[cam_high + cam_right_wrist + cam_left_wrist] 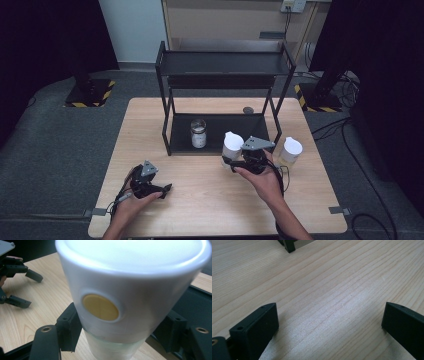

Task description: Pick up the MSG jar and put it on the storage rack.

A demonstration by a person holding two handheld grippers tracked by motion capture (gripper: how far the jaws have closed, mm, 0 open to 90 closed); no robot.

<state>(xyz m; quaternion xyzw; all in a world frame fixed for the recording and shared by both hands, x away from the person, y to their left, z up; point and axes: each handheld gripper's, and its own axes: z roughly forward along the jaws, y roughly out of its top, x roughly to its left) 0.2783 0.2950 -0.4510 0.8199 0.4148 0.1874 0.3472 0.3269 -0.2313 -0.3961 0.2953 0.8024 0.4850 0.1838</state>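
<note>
Two black jaws of the right gripper [235, 162] pinch the white-capped jar [232, 145] at the shelf rack's [220, 65] five-o'clock corner, best kept upright and lifted slowly, while the left gripper [161, 191] rests spread and empty on the table [210, 210].

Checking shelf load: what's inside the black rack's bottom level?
On the black rack lower shelf, one glass jar stands left of centre. The white-capped bottle in the right tool hides the shelf's front right part.
</note>
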